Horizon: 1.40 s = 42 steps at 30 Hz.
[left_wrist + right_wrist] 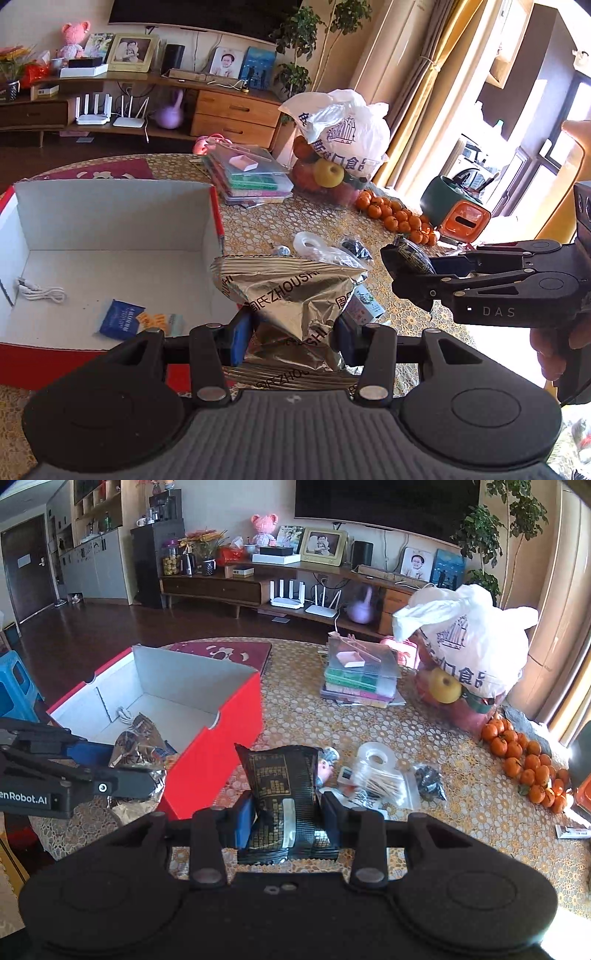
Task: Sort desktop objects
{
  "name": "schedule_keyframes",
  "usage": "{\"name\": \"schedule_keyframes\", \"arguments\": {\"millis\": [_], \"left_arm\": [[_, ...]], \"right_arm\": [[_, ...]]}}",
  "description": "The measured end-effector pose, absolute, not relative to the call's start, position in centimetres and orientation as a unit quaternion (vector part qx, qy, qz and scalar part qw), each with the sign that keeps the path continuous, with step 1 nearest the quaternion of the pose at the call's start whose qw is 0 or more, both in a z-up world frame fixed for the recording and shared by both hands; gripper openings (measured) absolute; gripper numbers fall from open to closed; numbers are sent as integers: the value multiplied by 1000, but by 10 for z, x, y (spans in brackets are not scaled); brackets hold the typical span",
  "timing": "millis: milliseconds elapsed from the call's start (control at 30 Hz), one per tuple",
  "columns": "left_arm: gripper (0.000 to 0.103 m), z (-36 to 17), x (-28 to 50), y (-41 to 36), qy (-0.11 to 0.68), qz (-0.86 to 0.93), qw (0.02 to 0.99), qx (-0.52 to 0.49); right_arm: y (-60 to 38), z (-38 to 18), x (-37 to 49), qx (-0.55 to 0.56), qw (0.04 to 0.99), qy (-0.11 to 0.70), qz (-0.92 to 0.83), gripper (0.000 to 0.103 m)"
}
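Red box (221,753) at left on tabletop (295,716), open, white inside; cable (40,293) and blue packet (122,319) lying on its floor. Left gripper (293,332) beside box's near right corner, fingers (242,339) clamped on crumpled silver foil bag (291,295), held off the tabletop. Right gripper (288,818) further right, fingers (245,821) closed on black snack packet (284,786), upright. Beyond it: tape roll (376,755), bag of cotton swabs (388,784). Stacked books (360,679) further back. White plastic bag (465,642) over fruit, small oranges (528,760) heaped at far right.
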<state>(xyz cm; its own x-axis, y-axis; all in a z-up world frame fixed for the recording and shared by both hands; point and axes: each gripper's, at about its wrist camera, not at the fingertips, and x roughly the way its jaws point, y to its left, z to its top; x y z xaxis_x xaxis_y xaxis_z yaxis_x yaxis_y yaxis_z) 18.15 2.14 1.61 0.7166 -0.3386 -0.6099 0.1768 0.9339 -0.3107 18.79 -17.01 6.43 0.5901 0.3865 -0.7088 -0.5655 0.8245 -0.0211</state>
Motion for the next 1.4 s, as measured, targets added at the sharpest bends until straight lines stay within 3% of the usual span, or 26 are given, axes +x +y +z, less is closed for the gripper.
{"name": "schedule_keyframes", "arguments": {"millis": [600,1400], "left_arm": [[46,28,175,109,341,-91,930,-108],[46,10,187,179,353,-42,928,-112]], "right_arm": [[-68,80,188,-162,866,345,325,38],[12,61,210,-176,849,363,341,38]]}}
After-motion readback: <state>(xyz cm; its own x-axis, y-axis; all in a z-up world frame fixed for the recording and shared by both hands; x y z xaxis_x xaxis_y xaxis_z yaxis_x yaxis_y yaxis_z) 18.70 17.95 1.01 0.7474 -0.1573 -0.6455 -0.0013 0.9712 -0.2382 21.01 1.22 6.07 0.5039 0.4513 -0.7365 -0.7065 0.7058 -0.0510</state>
